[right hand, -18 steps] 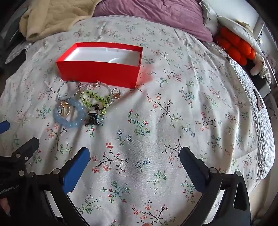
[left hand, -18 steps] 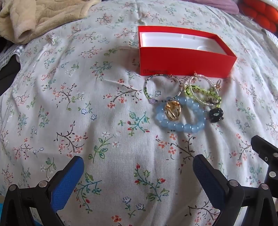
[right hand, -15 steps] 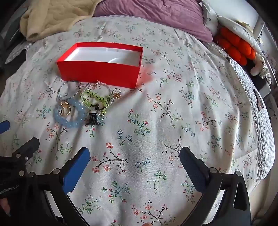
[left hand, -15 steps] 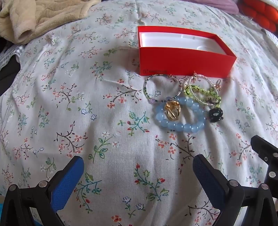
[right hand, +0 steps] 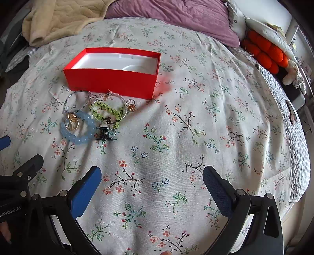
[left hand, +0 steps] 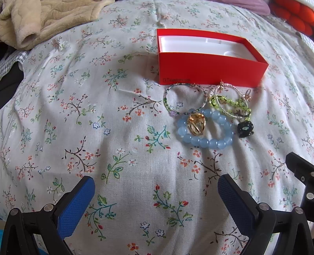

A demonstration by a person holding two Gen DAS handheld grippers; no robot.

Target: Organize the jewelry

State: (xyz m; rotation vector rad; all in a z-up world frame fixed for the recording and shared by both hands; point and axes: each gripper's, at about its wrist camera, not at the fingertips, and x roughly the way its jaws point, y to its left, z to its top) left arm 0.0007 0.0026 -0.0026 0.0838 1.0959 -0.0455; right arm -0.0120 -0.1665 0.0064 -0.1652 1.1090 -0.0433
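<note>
A beige blanket (left hand: 45, 17) lies crumpled at the far left of the bed (left hand: 98, 137), which is covered by a floral sheet. The left hand-held gripper (left hand: 155, 194) hangs over bare sheet with its blue pads spread wide, nothing between them. Further right, an open red box (left hand: 208, 70) sits on the bed, its white inside empty. Just in front of it lies the jewelry: a thin beaded bangle (left hand: 185, 99), a blue bead bracelet (left hand: 206, 133) ringing a gold ring (left hand: 196, 124), a green bead bracelet (left hand: 231, 105) and a black clip (left hand: 245, 128). The right hand-held gripper (right hand: 152, 180) is likewise spread over empty sheet, right of the jewelry.
</note>
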